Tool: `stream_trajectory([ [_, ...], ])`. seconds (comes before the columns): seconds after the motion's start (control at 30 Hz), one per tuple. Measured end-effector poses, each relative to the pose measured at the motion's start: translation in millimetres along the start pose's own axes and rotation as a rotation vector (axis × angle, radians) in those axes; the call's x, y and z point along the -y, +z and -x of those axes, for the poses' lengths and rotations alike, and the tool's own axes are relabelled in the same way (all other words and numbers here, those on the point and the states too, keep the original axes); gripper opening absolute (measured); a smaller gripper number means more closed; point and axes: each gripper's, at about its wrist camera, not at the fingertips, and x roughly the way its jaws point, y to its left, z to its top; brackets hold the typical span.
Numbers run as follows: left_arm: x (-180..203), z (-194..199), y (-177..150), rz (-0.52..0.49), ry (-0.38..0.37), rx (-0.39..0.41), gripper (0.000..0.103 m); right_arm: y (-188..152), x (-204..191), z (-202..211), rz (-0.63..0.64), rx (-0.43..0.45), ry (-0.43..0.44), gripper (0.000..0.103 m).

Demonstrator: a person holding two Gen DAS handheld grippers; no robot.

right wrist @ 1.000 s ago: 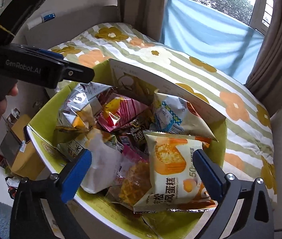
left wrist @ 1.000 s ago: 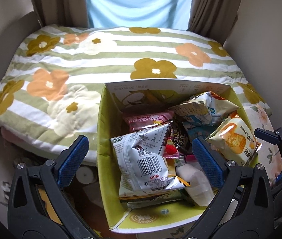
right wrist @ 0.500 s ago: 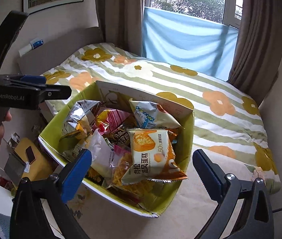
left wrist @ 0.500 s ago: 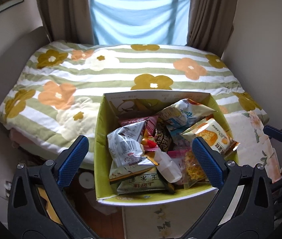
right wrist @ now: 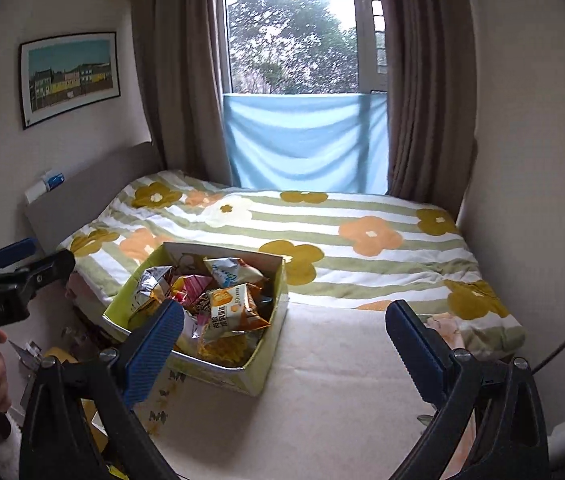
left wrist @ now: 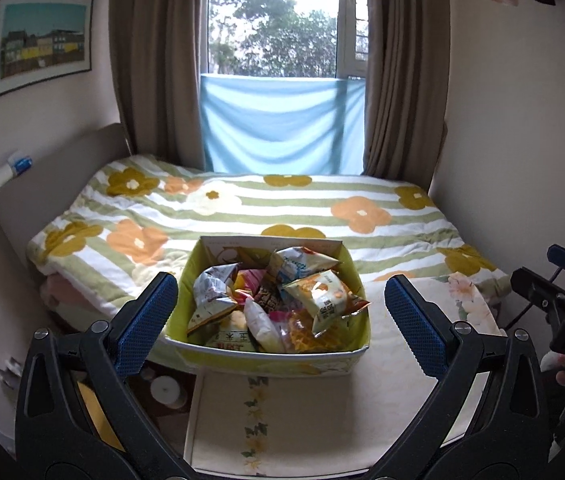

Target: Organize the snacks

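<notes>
**Snack box full, both grippers empty and held back**

The green cardboard box (left wrist: pixel 270 350) stood on a cream cloth (left wrist: pixel 322 412) at the near edge of the bed (left wrist: pixel 282 208), and I take this box as the landmark. Inside the box lay a loose heap of snack packets. An orange-and-white cake packet (left wrist: pixel 324 300) lay on top at the right side of the box, a silver packet (left wrist: pixel 212 292) leaned at the left side, and a blue-and-white packet (left wrist: pixel 302 266) was toward the far wall of the box. Several packets stuck out above the rim, and no order between them was visible.

The left gripper (left wrist: pixel 280 322) was released, with its jaws wide apart, and it hovered in front of the box without touching anything. The right gripper (right wrist: pixel 282 350) was released too and carried nothing; it was in front of the box and to its right, over the cream cloth.

No snack lay outside the box in either view, so the collecting appeared finished. What was left, in my judgement, was perhaps to sort or flatten the heap, if the task wanted more than collecting. It was also possible that the task was practically at its end, because both grippers were apart from the box.
</notes>
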Motion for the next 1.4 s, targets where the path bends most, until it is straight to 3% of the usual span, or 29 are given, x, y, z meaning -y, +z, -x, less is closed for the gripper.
stream_trajectory([
  [0.23, 34, 48, -24, -0.011, 0.022, 0.063, 0.103, -20, 17, 49, -0.037, 0.05, -0.1, 0.101],
  [0.47, 50, 60, -40, -0.018, 0.018, 0.058, 0.103, -34, 26, 60, -0.049, 0.059, -0.114, 0.101],
  [1.4, 67, 50, -34, -0.043, 0.006, 0.071, 0.103, -34, 36, 59, -0.08, 0.069, -0.138, 0.101],
])
